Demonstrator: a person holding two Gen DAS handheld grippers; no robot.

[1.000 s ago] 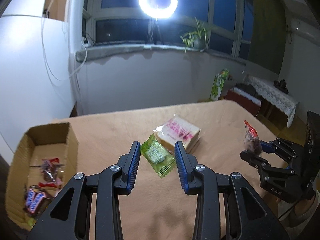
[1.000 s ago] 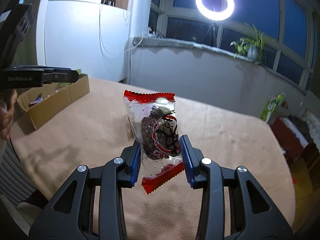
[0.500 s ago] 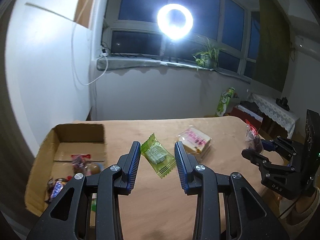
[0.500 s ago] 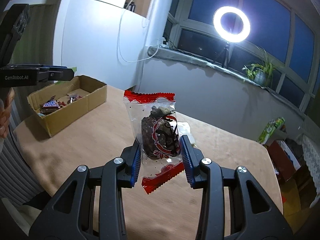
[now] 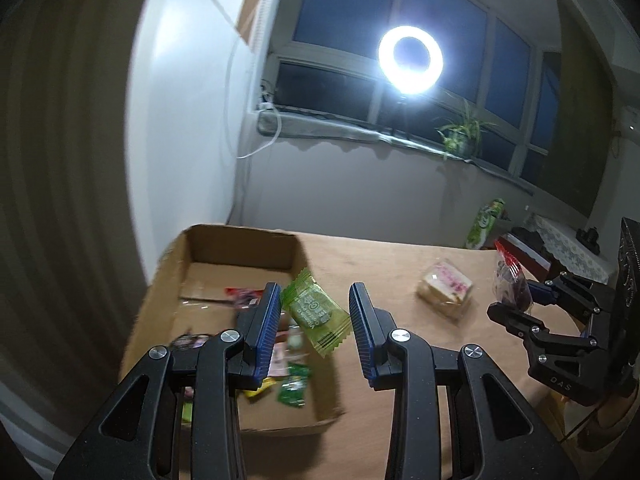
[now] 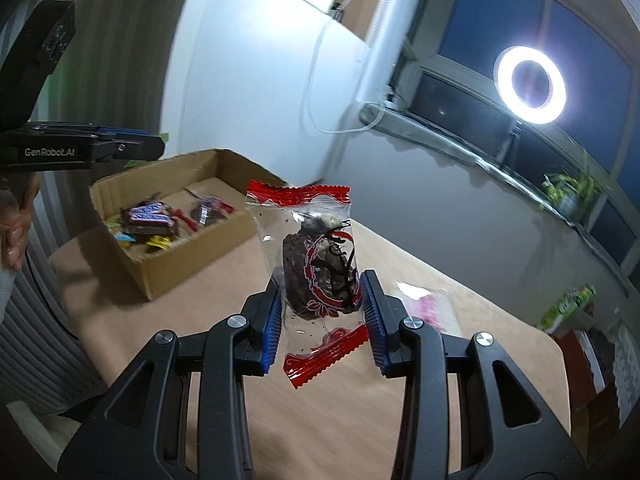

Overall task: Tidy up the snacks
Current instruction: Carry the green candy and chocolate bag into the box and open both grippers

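My left gripper point(image 5: 314, 312) is shut on a green candy packet point(image 5: 316, 314) and holds it in the air over the right side of the open cardboard box point(image 5: 240, 248). The box holds several wrapped snacks point(image 6: 154, 222). My right gripper point(image 6: 320, 304) is shut on a clear red-edged packet with a dark cake point(image 6: 320, 268), held above the table; it shows at the right of the left wrist view point(image 5: 510, 280). A wrapped sandwich point(image 5: 444, 290) lies on the tan table point(image 5: 380, 264).
The box point(image 6: 176, 264) stands at the table's left end near a white wall. A green carton point(image 5: 486, 220) and low furniture stand beyond the far table edge. A ring light point(image 5: 410, 60) shines at the window.
Both grippers have swung left toward the box with their packets. The left gripper now hangs over the box; the sandwich has slid to the right in its view.
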